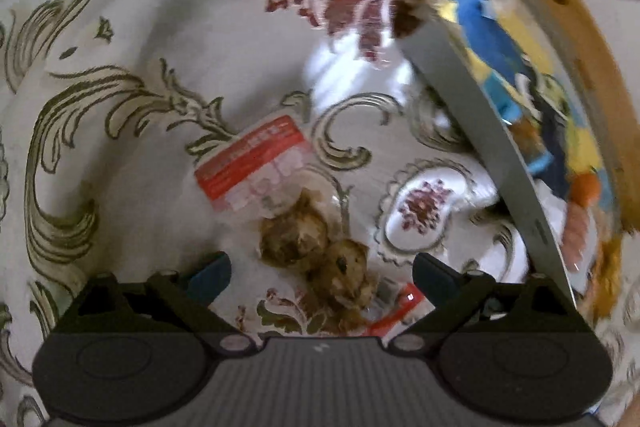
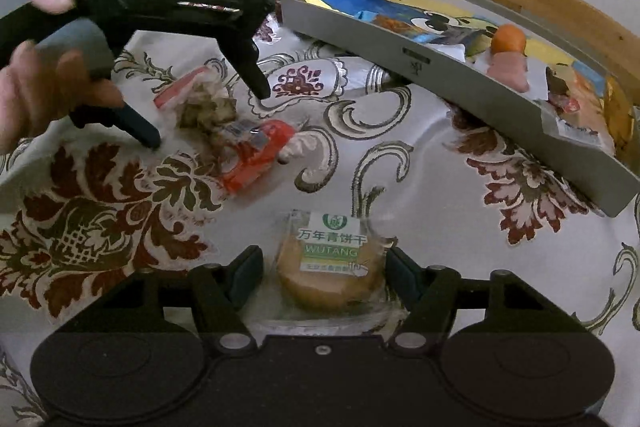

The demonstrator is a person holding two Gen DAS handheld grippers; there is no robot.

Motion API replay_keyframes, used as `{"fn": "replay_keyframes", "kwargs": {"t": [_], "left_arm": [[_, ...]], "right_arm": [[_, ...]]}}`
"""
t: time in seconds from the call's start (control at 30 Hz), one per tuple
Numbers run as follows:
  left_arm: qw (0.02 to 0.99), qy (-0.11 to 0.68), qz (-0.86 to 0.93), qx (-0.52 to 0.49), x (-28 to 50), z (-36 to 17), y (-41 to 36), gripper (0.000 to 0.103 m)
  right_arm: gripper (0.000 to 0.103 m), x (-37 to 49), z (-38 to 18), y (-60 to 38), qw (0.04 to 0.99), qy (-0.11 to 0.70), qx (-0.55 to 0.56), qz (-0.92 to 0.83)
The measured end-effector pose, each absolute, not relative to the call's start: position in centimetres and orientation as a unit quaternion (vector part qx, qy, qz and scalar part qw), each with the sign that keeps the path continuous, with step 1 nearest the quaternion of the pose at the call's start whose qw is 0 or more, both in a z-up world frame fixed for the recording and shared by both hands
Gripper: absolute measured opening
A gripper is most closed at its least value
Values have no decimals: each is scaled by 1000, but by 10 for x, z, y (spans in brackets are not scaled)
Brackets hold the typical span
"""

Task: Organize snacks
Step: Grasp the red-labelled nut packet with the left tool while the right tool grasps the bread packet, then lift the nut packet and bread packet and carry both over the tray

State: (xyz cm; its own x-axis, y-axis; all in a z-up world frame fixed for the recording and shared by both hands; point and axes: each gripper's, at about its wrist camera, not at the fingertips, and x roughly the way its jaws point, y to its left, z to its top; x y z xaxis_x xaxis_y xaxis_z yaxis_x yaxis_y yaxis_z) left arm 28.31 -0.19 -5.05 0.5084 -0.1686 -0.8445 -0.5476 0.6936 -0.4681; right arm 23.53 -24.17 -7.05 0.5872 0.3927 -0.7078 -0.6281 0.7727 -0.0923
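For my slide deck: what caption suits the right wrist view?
Open right tool brackets a biscuit pack; open left tool nears a red snack.

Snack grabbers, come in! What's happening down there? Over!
Left gripper open, jaws around red-ended snack packet. Right gripper open, jaws around biscuit pack. Grey tray part full. Nothing in the way.

Two loose snack packets (image 2: 224, 131), one tray (image 2: 460, 83)
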Motion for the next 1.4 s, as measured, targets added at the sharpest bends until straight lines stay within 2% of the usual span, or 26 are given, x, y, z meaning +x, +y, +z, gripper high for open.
{"fn": "replay_keyframes", "kwargs": {"t": [0.1,0.3,0.37,0.47,0.6,0.73,0.87,0.93,1.0,1.07,1.13,1.27,1.4], "left_arm": [[772,484,145,-385,287,-52,-1,94],[758,486,164,-402,285,-54,8,78],[758,487,158,-405,282,-56,11,69],[763,489,142,-398,277,-56,14,66],[775,493,112,-380,268,-59,20,64],[784,504,83,-352,262,-58,26,63],[791,515,58,-326,251,-50,21,63],[795,519,46,-310,249,-51,16,63],[803,521,38,-287,245,-49,7,63],[813,518,32,-264,243,-45,-4,63],[819,518,28,-246,243,-42,-12,63],[833,511,20,-210,246,-35,-27,63],[845,501,15,-188,242,-28,-36,63]], "right_arm": [[71,235,-70,-242,875,348,-170,291],[71,235,-70,-243,875,347,-170,291],[71,236,-70,-242,875,348,-171,290],[70,236,-68,-242,873,354,-165,292],[61,231,-66,-240,871,358,-168,292],[60,224,-66,-235,870,356,-178,292],[61,219,-65,-231,872,351,-183,287],[68,220,-66,-232,875,352,-179,280],[69,221,-67,-233,877,353,-174,277],[67,223,-68,-234,879,355,-168,272],[59,223,-68,-234,879,356,-163,271],[53,219,-66,-229,879,348,-183,269],[51,214,-62,-226,879,336,-212,263]]}}
